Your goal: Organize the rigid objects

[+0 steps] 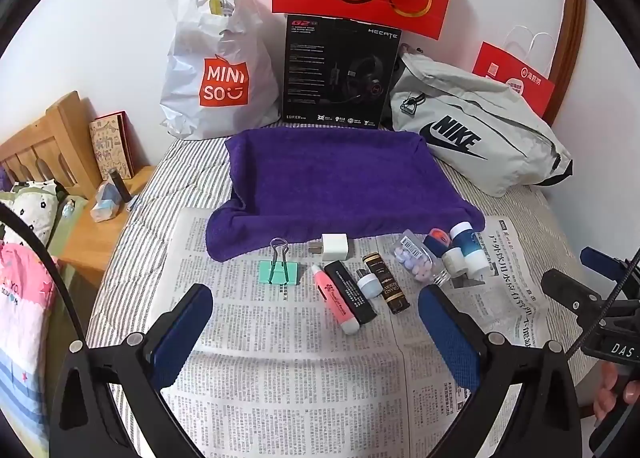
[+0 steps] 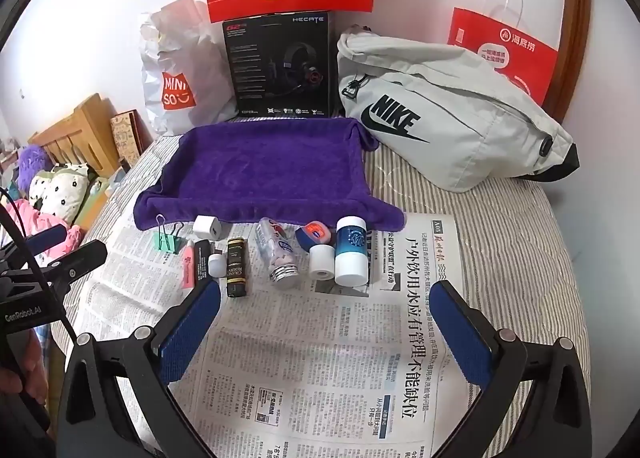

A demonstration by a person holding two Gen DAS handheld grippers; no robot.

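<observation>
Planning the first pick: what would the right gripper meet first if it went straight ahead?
Likely the pill bottle; the open right gripper points just right of it, with the white roll close beside. Depth is unclear.

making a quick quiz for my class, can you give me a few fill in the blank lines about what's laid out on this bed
1. The small items lie in a row on a sheet of ____.
2. Behind the row lies a towel coloured ____.
3. The grey bag carries the brand name ____.
4. The binder clip has a body coloured ____.

Missing words: newspaper; purple; Nike; green
</observation>
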